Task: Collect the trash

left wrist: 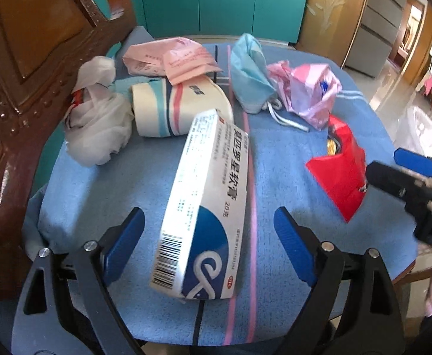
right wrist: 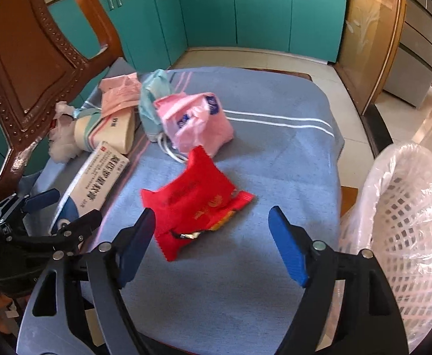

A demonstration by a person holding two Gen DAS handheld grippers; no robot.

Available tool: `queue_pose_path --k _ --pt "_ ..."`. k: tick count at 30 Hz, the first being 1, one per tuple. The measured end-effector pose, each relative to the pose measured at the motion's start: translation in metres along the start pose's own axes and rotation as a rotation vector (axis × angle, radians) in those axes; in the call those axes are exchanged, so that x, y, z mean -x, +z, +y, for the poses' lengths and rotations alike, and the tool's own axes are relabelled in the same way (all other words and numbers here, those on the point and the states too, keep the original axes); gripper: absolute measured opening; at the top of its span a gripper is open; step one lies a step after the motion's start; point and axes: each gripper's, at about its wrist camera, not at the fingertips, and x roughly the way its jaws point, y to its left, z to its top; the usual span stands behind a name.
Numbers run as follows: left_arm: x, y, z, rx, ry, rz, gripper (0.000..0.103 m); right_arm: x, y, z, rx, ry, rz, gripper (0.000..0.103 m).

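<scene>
Blue-and-white cardboard ointment box (left wrist: 204, 207) lies between my spread left gripper (left wrist: 207, 248); right gripper (right wrist: 213, 248) released, crumpled red wrapper (right wrist: 195, 198) at 12 o'clock.

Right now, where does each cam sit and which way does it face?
Left wrist: on the left tool, angled down at the box; its fingers and the right tool show.
Right wrist: on the right tool, angled down at the red wrapper; left tool shows.
Shared: box, wrapper, blue cloth.
</scene>
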Motion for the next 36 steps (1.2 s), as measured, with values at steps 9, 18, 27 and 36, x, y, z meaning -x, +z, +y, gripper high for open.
queue_pose_path --k 9,18,27,36 --pt "0.0 -0.01 0.001 -0.026 -0.021 0.0 0.05 -0.026 0.012 0.0 -0.117 0.075 0.051 0.078" --pt "0.013 -0.016 0.005 -0.006 -0.034 -0.02 0.049 -0.055 0.012 0.037 0.012 -0.035 0.072 0.078" --pt "0.022 -0.023 0.014 0.009 -0.031 -0.029 0.049 -0.047 -0.002 0.046 0.1 -0.043 0.065 0.037" --pt "0.039 -0.027 0.02 0.02 -0.025 -0.06 0.049 -0.026 -0.013 0.041 0.109 -0.032 0.039 0.028"
